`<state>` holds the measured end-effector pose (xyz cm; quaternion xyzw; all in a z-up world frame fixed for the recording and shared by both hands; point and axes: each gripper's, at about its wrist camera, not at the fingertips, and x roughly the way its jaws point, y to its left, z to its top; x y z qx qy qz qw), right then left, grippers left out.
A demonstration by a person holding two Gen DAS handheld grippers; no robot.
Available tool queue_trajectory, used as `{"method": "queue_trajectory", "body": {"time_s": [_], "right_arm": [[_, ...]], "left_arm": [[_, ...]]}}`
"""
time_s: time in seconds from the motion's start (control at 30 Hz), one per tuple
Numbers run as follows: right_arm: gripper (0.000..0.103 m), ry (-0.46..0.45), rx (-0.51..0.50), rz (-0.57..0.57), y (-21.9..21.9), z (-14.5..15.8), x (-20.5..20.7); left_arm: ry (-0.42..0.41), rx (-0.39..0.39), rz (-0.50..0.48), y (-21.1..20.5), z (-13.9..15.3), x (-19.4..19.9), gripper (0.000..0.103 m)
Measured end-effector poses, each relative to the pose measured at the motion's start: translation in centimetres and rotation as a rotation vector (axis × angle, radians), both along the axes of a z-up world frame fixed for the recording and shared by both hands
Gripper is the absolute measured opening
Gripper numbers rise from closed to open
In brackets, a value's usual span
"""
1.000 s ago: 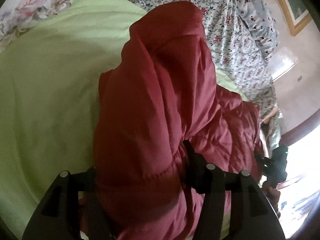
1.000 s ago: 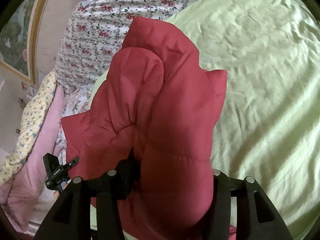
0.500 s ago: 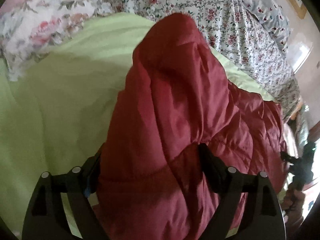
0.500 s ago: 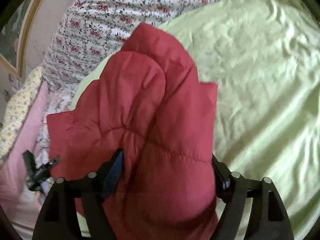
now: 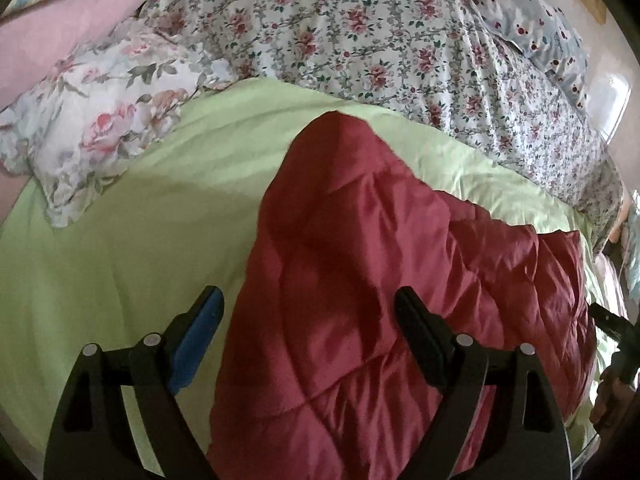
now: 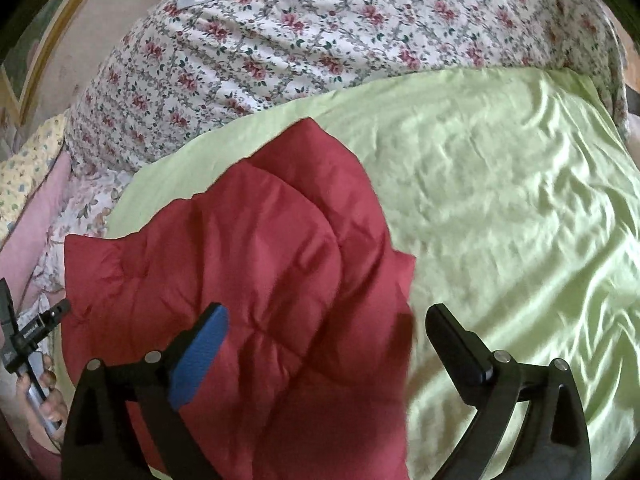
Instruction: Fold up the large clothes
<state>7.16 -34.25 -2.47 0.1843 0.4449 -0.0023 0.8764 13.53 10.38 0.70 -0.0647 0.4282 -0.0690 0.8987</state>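
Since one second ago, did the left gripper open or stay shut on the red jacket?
Yes, it opened. The left gripper was clamped on the red jacket earlier; now its jaws stand wide apart, and the jacket lies lower on the green sheet.

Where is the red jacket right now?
In both views, the red jacket lies on the green sheet, below the flowery blanket.

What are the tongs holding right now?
Nothing. Both the left tongs and right tongs are open, with the puffy red quilted jacket lying loose between them.
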Motion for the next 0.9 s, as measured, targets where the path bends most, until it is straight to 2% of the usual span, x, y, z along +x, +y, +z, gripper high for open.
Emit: {"method": "queue_trajectory", "body": {"time_s": [0.23, 0.27, 0.3, 0.33, 0.4, 0.43, 0.47, 0.5, 0.53, 0.67, 0.8, 0.9], "right_arm": [[0.101, 0.01, -0.001, 0.03, 1.5, -0.4, 2.8], [0.102, 0.007, -0.006, 0.036, 1.8, -0.5, 3.0], [0.102, 0.005, -0.014, 0.039, 2.0, -0.5, 3.1], [0.099, 0.003, -0.03, 0.043, 2.2, -0.6, 3.2], [0.08, 0.011, -0.073, 0.04, 2.7, -0.7, 3.2], [0.058, 0.018, -0.094, 0.036, 2.8, -0.7, 3.2], [0.043, 0.017, -0.098, 0.031, 2.6, -0.7, 3.1], [0.037, 0.006, -0.095, 0.024, 2.4, -0.5, 2.9], [0.026, -0.005, -0.088, 0.022, 2.2, -0.2, 2.8], [0.017, -0.051, -0.071, 0.008, 1.6, 1.3, 2.8], [0.016, -0.105, -0.038, -0.027, 0.6, 2.8, 4.1], [0.015, -0.104, -0.023, -0.053, -0.1, 2.8, 5.4]], "left_arm": [[0.053, 0.082, -0.083, -2.8, -1.8, 2.2, 0.087], [0.048, 0.092, -0.094, -3.0, -2.0, 2.2, 0.077], [0.041, 0.104, -0.109, -3.3, -2.1, 2.2, 0.06], [0.04, 0.115, -0.123, -3.5, -2.2, 2.1, 0.054], [0.033, 0.125, -0.133, -3.7, -2.2, 1.9, 0.032], [0.027, 0.124, -0.137, -3.6, -1.9, 1.8, 0.028], [0.023, 0.115, -0.14, -3.5, -1.6, 1.8, 0.024], [0.018, 0.106, -0.141, -3.4, -1.3, 1.8, 0.021], [0.013, 0.093, -0.143, -3.3, -1.0, 1.9, 0.02], [-0.005, 0.048, -0.14, -3.2, 0.2, 3.0, 0.016], [-0.04, 0.016, -0.129, -3.5, 1.5, 4.5, 0.015], [-0.029, 0.02, -0.112, -3.5, 1.0, 6.0, 0.015]]}}
